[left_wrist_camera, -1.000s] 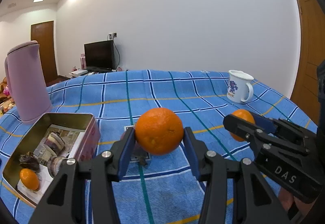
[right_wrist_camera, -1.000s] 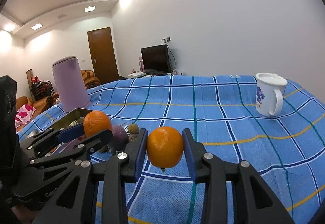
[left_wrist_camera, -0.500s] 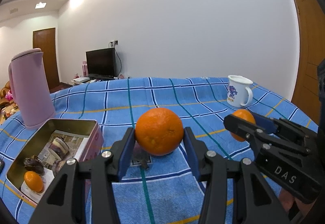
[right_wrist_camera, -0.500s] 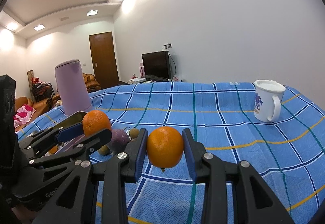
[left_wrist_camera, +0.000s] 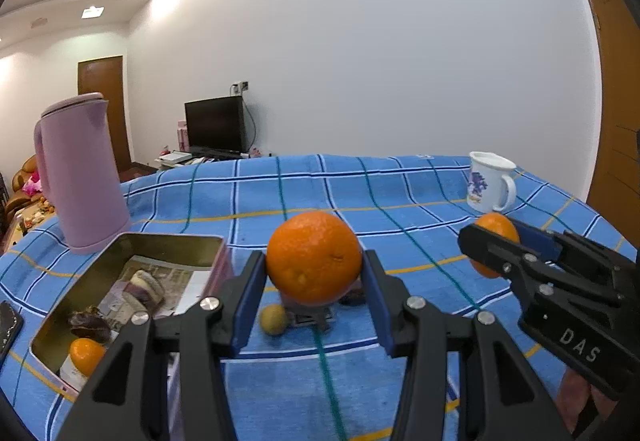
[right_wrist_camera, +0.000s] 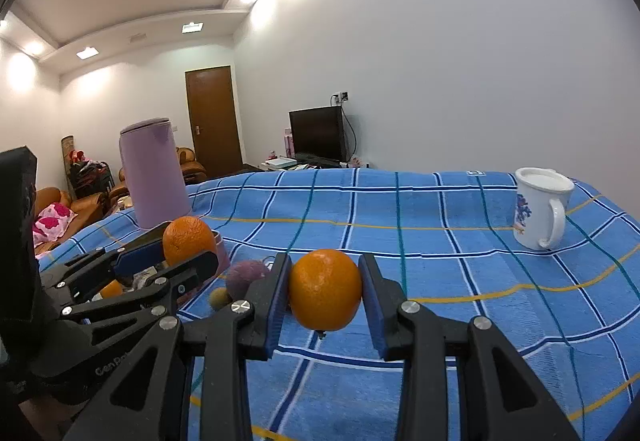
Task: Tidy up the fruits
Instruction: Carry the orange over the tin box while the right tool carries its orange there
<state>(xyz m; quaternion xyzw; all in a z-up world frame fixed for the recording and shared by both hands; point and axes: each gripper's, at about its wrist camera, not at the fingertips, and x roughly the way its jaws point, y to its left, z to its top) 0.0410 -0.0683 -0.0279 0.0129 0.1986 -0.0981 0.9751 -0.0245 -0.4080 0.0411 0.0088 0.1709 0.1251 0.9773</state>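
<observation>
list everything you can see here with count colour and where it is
oranges: three, orange; one in each gripper, one in the tin's near corner
tin: one, gold inside, pink outside; left on the cloth, holding dark fruits and paper
small round fruit: one, yellowish; on the cloth beside the tin
purple fruit: one; on the cloth by the tin
jug: one, lilac; behind the tin
mug: one, white, blue print; far right
tablecloth: one, blue check
television: one, black; by the wall
left gripper: black, blue fingers, shut on an orange
right gripper: same, shut on an orange
</observation>
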